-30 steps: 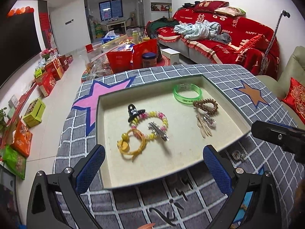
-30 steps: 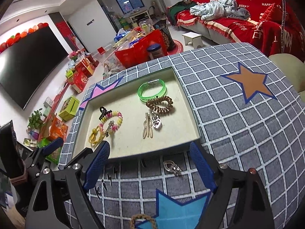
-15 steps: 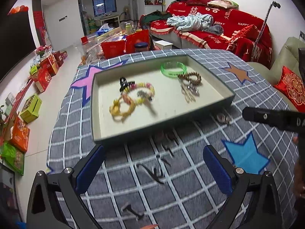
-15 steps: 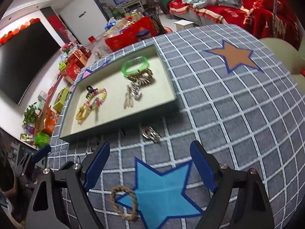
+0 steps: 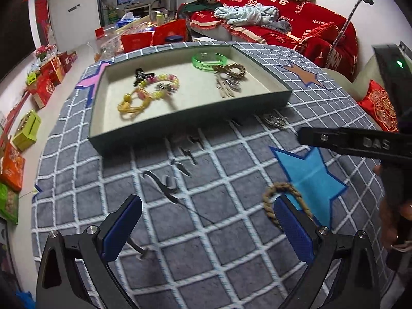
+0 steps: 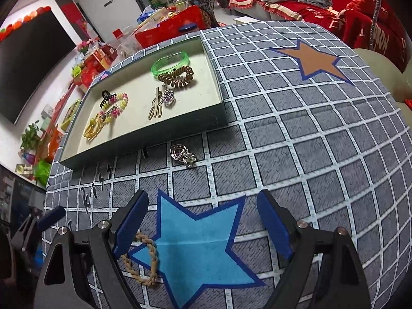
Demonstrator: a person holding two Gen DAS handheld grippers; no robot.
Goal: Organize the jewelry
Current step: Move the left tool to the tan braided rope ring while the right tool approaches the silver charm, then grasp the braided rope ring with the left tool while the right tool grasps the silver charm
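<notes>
A shallow grey tray [image 5: 188,122] [image 6: 144,139] holds a green bangle [image 5: 209,61] [image 6: 171,61], a brown coil tie [image 6: 177,76], a beaded bracelet [image 5: 164,82], a yellow tie [image 5: 128,105] and metal clips [image 6: 157,105]. A silver heart charm [image 6: 183,154] [image 5: 275,121] lies on the cloth before the tray. A braided rope bracelet [image 5: 276,200] [image 6: 144,260] lies by the blue star. My left gripper [image 5: 207,228] is open and empty over the cloth. My right gripper [image 6: 203,224] is open and empty above the blue star [image 6: 195,247].
The table wears a grey checked cloth [image 6: 309,134] with an orange star [image 6: 314,60] and a pink star [image 5: 92,81]. A red sofa [image 5: 296,25] stands behind, and boxes [image 5: 31,126] line the floor at the left.
Both grippers have pulled back from the tray toward the near side of the table. The rope bracelet and blue star have come into view near the fingers. Both stay open.
</notes>
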